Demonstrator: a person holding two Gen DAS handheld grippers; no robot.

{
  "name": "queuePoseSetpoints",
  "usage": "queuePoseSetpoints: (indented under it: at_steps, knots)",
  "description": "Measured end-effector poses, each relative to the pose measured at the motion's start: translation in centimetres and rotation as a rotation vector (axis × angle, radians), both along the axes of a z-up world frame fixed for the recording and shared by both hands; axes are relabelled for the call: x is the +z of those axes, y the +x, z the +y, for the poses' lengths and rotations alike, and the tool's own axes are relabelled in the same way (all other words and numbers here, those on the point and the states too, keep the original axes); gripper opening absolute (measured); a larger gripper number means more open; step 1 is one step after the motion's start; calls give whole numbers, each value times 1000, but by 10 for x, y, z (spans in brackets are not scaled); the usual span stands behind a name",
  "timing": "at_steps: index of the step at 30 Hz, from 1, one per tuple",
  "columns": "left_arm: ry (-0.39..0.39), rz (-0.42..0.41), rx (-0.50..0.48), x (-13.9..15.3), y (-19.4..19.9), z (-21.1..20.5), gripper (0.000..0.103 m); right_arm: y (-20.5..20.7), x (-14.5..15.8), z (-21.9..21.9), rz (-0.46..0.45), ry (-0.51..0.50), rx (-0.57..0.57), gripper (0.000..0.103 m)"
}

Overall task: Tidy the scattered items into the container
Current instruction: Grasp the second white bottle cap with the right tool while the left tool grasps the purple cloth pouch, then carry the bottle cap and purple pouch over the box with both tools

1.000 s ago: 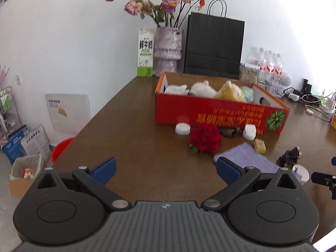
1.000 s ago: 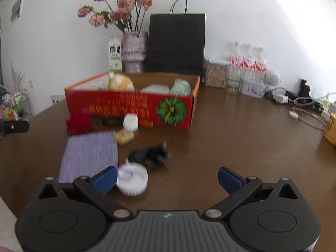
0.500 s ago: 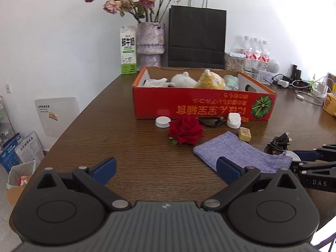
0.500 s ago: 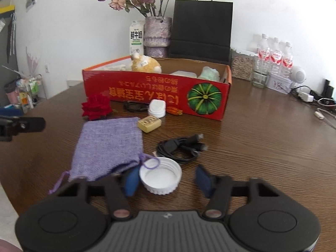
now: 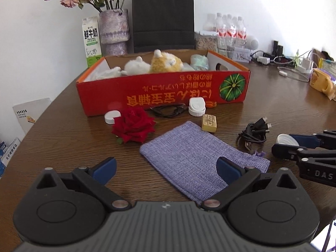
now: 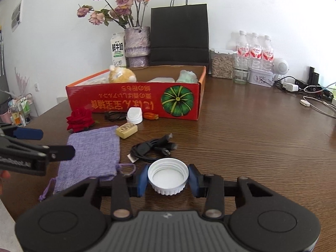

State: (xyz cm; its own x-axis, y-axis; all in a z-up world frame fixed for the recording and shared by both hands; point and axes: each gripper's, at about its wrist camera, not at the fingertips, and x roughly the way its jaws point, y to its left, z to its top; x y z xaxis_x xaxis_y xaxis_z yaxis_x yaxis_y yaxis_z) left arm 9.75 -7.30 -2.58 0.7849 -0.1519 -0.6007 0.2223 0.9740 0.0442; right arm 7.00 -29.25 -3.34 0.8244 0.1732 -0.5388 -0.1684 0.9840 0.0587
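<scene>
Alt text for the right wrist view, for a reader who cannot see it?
The right gripper is shut on a white cap on a brown table. Beyond lie a black cable, a purple pouch and a red box.

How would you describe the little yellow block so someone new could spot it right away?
Start at the red box on the wooden table. In front of it lies a purple cloth pouch; the yellow block sits at its far corner, the only stamped brick shape.
</scene>
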Motion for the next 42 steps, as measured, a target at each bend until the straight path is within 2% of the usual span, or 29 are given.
queuePoseSetpoints:
  at_steps: [4, 6, 8, 10, 14, 19, 22, 23, 24, 28, 33, 42]
  knots:
    - [27, 31, -7, -11, 8, -12, 103, -1, -2, -6, 0, 4, 0, 39]
    - [2, 15, -27, -15, 7, -11, 103, 0, -4, -6, -2, 4, -1, 39]
    - [-29, 33, -33, -17, 9, -7, 103, 0, -4, -6, -7, 5, 2, 39]
    - [-29, 33, -49, -16, 8, -6, 101, 0, -5, -6, -12, 7, 6, 39]
    - [-33, 18, -94, -13, 1, -12, 78, 0, -6, -4, -19, 8, 11, 39]
    - [-44, -8, -117, -13, -8, -16, 57, -2, -5, -2, -18, 12, 17, 39]
    - [-50, -15, -136, -11, -13, -19, 27, -1, -5, -1, -17, 15, 16, 39]
    - [-53, -15, -143, -11, -15, -19, 13, -2, -5, -1, -17, 15, 16, 39]
    - [-42, -19, -139, -10, -17, -20, 7, -2, -4, 0, -16, 16, 17, 39]
    - [-73, -31, -143, -6, -23, -11, 6, -5, -2, 0, -23, 21, 18, 39]
    - [-103, -99, -129, 9, -34, 4, 6, -10, 7, 0, -60, 42, -1, 39]
    - [-133, -281, -136, 57, -37, 18, 6, -2, 38, 11, -143, 41, 12, 39]
